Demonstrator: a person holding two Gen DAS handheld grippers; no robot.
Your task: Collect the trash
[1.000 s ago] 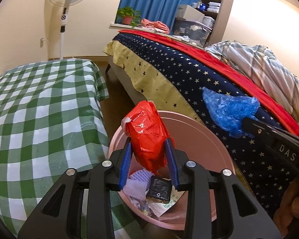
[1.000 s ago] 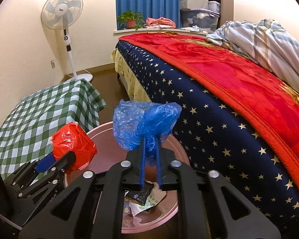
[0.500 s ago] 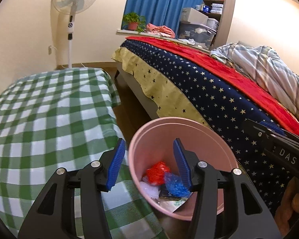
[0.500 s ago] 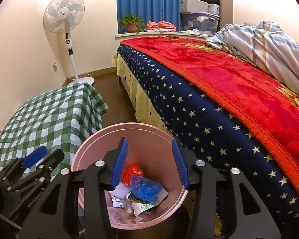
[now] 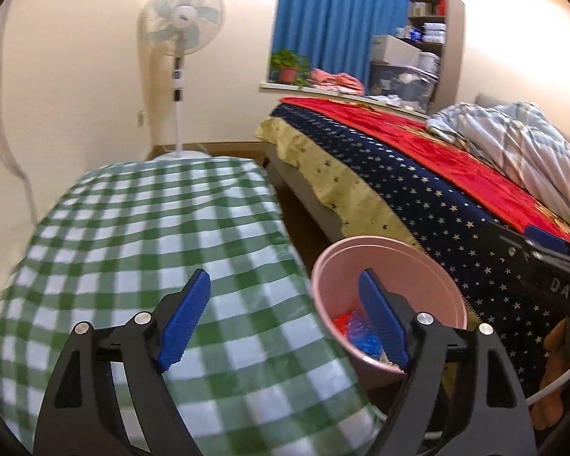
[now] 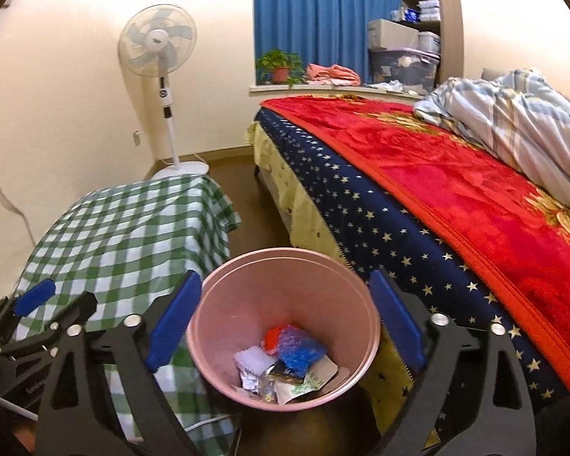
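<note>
**Both grippers empty above a pink bin that now holds the trash**

Nearest the right wrist camera, the right gripper (image 6: 285, 321) has its blue-padded jaws spread wide, having just been opening, with nothing between them — they only frame the bin below. The left gripper (image 5: 285, 317) is the same: jaws spread, just opened, and empty, hanging over the edge of a green checked cloth (image 5: 140, 235) with its right pad in front of the bin's rim.

Directly beneath sits the pink bin (image 6: 247, 304), on the floor between the checked cloth and the side of a bed. Inside, at the bottom, lie a crumpled red bag (image 6: 273, 338) and a crumpled blue bag (image 6: 298, 349), touching each other, on top of paper scraps and wrappers (image 6: 281, 378).

Beyond, the bed carries a navy star-print cover (image 6: 361, 205), a red blanket and a rumpled striped quilt. Further back stand a white pedestal fan (image 6: 157, 43), a potted plant on a sill and blue curtains.

By the look of it, two pieces are binned — and no other loose trash shows on cloth, floor or bed, so the job seems finished or close to it.
</note>
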